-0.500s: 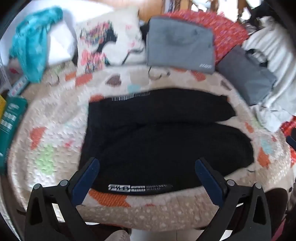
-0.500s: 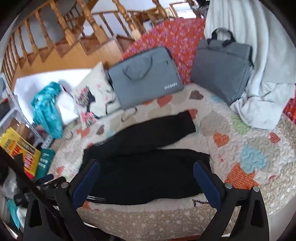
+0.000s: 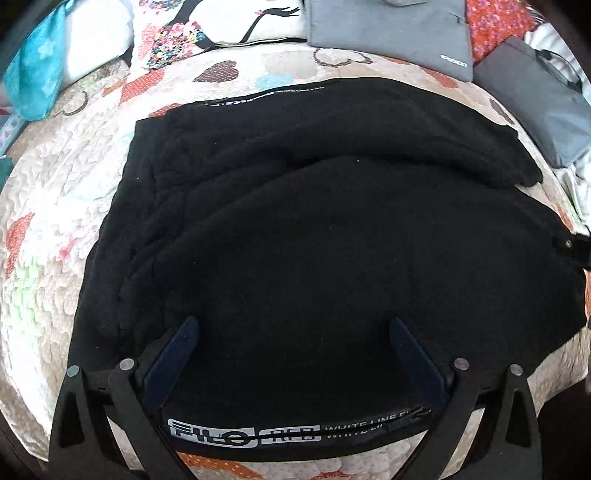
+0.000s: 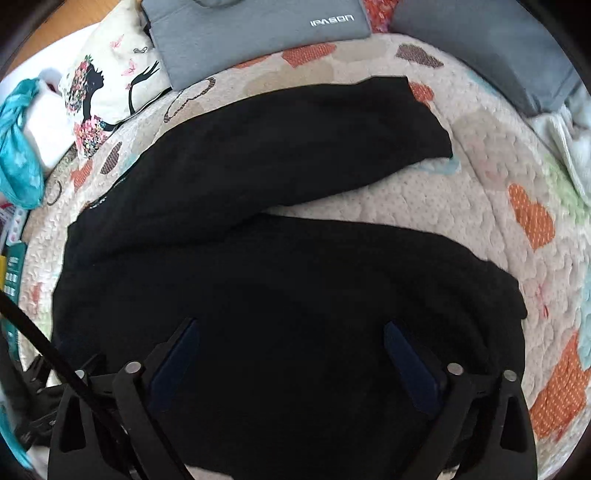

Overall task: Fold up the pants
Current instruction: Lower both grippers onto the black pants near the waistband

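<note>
Left wrist view: left gripper [image 3: 293, 326] much nearer the black pants [image 3: 314, 229] than half a second ago, fingers wide apart over the near leg, nothing clamped. Waistband print [image 3: 258, 435] lies at the near edge. Pants spread on the heart-print quilt [image 3: 55, 192].

Right wrist view: right gripper [image 4: 290, 328] likewise closer, fingers apart above the near leg. Far leg angles toward the grey bag [image 4: 255, 33].

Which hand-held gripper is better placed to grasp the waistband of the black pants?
Left: the left hand-held gripper, open, straddles the printed waistband of the black pants. The right hand-held gripper is over plain fabric.
</note>
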Motion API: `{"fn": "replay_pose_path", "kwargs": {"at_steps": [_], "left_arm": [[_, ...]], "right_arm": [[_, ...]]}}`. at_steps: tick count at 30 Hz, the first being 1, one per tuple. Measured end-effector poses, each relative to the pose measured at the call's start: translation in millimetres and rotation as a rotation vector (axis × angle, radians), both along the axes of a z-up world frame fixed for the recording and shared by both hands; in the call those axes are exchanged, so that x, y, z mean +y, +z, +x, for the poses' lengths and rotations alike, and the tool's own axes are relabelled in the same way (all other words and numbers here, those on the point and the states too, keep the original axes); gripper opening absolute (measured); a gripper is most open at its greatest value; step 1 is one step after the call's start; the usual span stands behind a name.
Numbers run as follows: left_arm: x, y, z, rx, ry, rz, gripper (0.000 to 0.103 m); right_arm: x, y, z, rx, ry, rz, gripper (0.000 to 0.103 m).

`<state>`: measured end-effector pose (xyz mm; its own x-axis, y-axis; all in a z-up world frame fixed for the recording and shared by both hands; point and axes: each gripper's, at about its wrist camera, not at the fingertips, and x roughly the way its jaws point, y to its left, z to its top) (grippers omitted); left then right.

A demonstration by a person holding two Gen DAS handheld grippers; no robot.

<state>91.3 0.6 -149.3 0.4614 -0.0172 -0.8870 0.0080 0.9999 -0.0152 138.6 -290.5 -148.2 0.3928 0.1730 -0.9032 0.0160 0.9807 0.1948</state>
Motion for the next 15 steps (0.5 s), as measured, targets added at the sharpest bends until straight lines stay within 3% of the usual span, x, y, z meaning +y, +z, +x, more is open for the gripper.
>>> {"fn": "replay_pose_path", "kwargs": {"at_steps": [3,4,5,7,9,11,13,15], "left_arm": [[-0.4,3.2,-2.9,0.024,-0.031,-0.005,0.102],[0.4,8.1,-3.7,0.023,-0.043,-0.021,0.089],[2.6,17.4,-4.0,0.012,-0.045,-0.045,0.066],[13.0,38.3,2.9,-0.007,-0.062,-0.127,0.048],[31.8,56.5,12.5,-0.028,-0.046,-0.191,0.048],[57.5,72.6,31.8,-0.059,0.007,-0.164,0.048],[92.4,79.1,57.6,-0.076,0.079,-0.156,0.048],[131.6,69.1,89.0,-0.035,0.149,-0.202,0.048]], "right_arm": [[1.2,0.3,1.9,-0.019,-0.03,-0.006,0.103],[1.0,0.8,1.2,-0.026,-0.048,0.022,0.103],[-0.7,1.7,0.9,-0.031,-0.071,0.052,0.103],[-2.8,1.2,4.8,-0.004,-0.09,0.111,0.103],[2.1,3.3,9.3,0.026,-0.069,0.13,0.103],[1.9,8.9,10.3,0.041,-0.038,0.121,0.103],[3.1,23.4,14.1,0.03,-0.053,0.103,0.09],[1.0,45.2,19.6,-0.042,-0.078,0.089,0.086]]}}
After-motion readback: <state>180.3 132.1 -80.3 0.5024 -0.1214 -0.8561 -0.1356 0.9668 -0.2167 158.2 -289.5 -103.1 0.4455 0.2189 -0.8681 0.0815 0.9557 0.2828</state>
